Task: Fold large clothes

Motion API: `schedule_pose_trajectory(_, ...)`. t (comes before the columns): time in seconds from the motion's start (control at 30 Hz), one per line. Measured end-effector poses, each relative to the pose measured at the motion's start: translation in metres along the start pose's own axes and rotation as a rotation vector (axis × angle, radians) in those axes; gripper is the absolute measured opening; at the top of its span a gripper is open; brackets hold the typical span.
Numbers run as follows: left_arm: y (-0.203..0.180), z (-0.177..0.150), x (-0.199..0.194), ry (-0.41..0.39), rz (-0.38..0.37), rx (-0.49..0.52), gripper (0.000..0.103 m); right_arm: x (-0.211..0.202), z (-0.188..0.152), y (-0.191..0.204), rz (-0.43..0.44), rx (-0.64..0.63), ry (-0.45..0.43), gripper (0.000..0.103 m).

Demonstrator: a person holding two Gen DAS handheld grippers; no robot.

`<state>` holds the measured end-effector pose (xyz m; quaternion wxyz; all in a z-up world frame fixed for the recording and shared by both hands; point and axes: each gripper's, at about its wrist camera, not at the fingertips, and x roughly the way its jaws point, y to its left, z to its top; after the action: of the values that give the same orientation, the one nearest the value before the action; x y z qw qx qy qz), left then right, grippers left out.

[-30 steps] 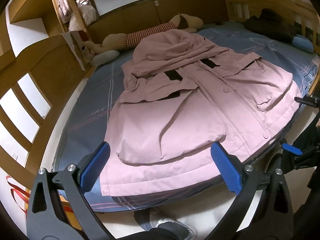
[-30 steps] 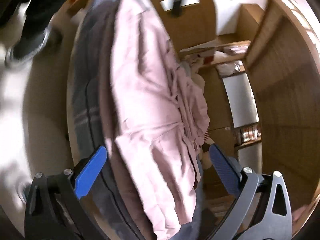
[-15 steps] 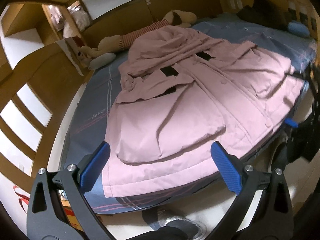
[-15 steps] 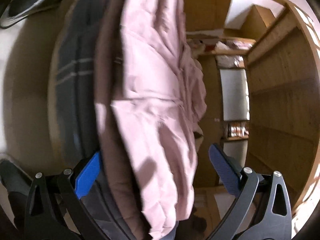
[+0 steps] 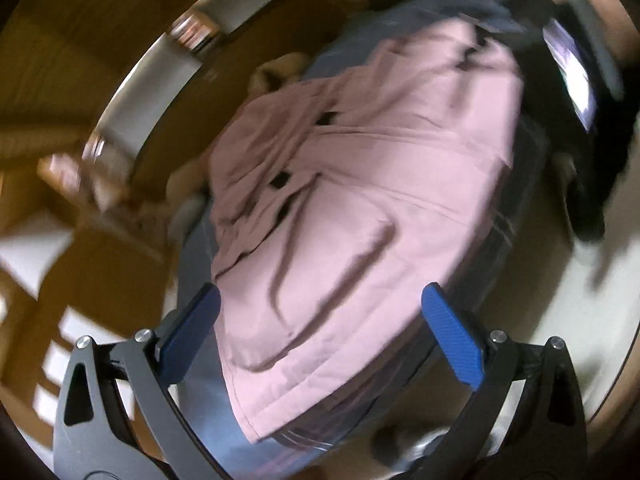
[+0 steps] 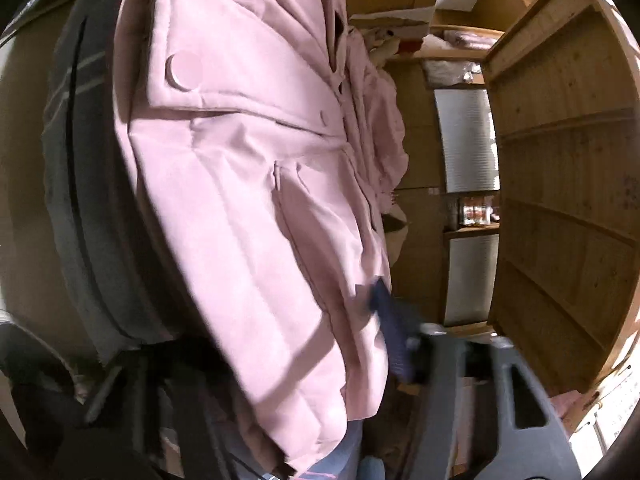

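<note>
Coat [image 5: 360,208], pink, padded and quilted, lay spread face-up across the bed [image 5: 528,184], its hem hanging at the near edge of the mattress. Nearest in the left wrist view, the left gripper [image 5: 320,332] hovered over that hem with its blue pads spread wide and nothing between them, the cloth lying just beyond the fingertips. In the right wrist view the right gripper [image 6: 320,344] sat at the coat's lower corner; its jaws had just been closing, with the padded edge between them, one blue pad [image 6: 390,336] laid against the fabric and the other hidden under the folds. Whether the pads already pinched the cloth could not be told from the blur.

Farther along, a large snap button [image 6: 182,70] and a flapped pocket [image 6: 304,216] marked the front, then the crumpled sleeves and hood [image 5: 260,148], and beyond them a stuffed toy [image 5: 280,72] by the wooden headboard.

Such a garment would likely feel bulky yet light, soft and limp, sagging wherever unsupported, with a smooth shell that might slide. The two bottom corners of the hem looked the soundest holds, each taken deep enough to catch the padding and not only the outer skin.
</note>
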<state>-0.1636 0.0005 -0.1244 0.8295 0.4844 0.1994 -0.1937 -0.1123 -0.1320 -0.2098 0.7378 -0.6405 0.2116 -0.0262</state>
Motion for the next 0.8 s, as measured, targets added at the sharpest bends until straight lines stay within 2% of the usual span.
schedule_pose_trajectory(0.07,-0.018,-0.005,0.001,-0.007,-0.014,0.106,0.101,-0.005,0.002,-0.004,-0.007,0.016,-0.011,0.025)
schedule_pose_trajectory(0.1,-0.029,-0.007,0.002,-0.003,-0.007,0.168,0.101,-0.008,0.003,-0.008,-0.015,0.039,-0.019,0.023)
schedule_pose_trajectory(0.17,-0.038,-0.010,0.005,-0.008,0.018,0.228,0.101,-0.012,0.004,-0.018,-0.018,0.088,-0.026,0.016)
schedule_pose_trajectory(0.37,-0.038,-0.014,0.032,0.044,0.069,0.258,0.101,-0.017,0.007,-0.058,-0.019,0.243,-0.055,0.014)
schedule_pose_trajectory(0.6,-0.049,-0.017,0.074,0.102,0.089,0.322,0.101,-0.019,0.006,-0.080,-0.032,0.336,-0.078,0.014)
schedule_pose_trajectory(0.7,-0.048,-0.015,0.084,0.093,0.104,0.310,0.101,-0.019,0.007,-0.091,-0.032,0.381,-0.085,0.014)
schedule_pose_trajectory(0.8,-0.033,-0.009,0.087,0.072,0.143,0.243,0.101,-0.018,0.007,-0.097,-0.033,0.408,-0.089,0.014)
